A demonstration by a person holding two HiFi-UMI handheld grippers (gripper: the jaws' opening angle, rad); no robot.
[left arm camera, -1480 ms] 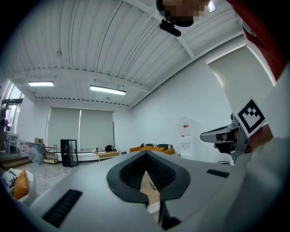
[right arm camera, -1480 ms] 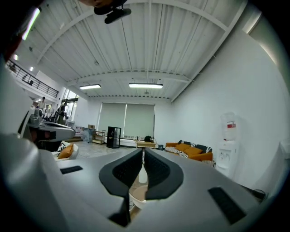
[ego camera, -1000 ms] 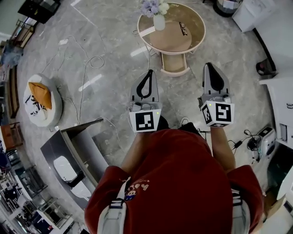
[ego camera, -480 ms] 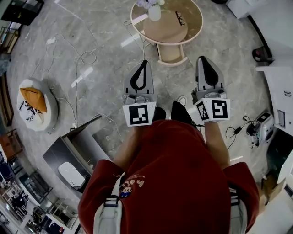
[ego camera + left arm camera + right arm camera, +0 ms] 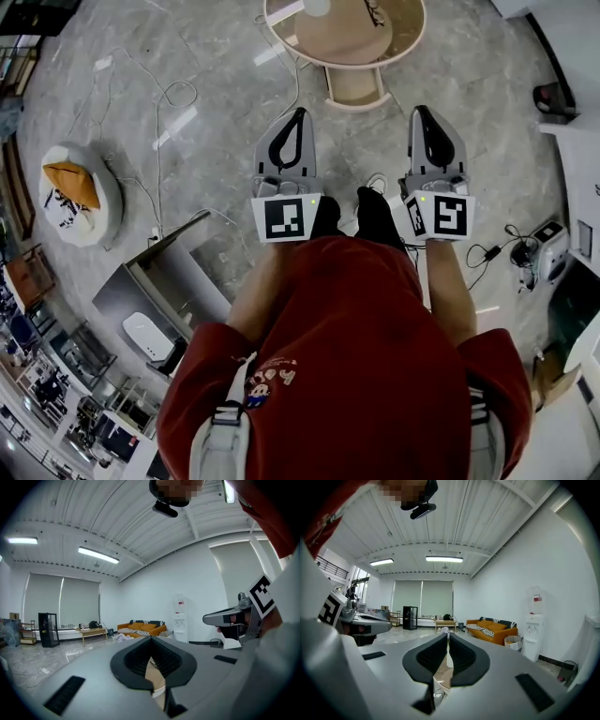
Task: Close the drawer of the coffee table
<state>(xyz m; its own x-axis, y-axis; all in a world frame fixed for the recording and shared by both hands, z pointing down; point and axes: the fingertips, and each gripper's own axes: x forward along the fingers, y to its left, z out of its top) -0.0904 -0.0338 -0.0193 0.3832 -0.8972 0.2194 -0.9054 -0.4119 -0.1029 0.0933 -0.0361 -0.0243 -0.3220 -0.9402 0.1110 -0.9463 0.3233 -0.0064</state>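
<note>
Drawer (image 5: 354,86) of the coffee table (image 5: 349,42): it stands pulled out from the round table's near edge, its tan tray open towards the person. The table rests on the grey marble floor (image 5: 216,84) at the far end of the head view, partly cut off by the frame.

Both grippers hang in the air over the floor, well short of the drawer, side by side and pointing towards the table. The left gripper (image 5: 298,117) lines up just to the left of the drawer, and the right gripper (image 5: 421,114) just to its right. Neither touches the table or the drawer.

In the left gripper view, the tips of the left gripper's fingers meet. A diamond-shaped hollow lies behind them, and only a strip of tan surface beyond shows through it. In the right gripper view, the right gripper's fingers are pressed together with a thin slit between the dark pads. Neither gripper holds anything.

The person, in a red shirt (image 5: 356,366), has black shoes (image 5: 375,217) just below the marker cubes. A loose cable (image 5: 159,141) winds across the floor to the left. A round white cushion (image 5: 80,192) with an orange piece on it lies near the left edge. A grey desk (image 5: 159,291) stands closer to the person.
</note>
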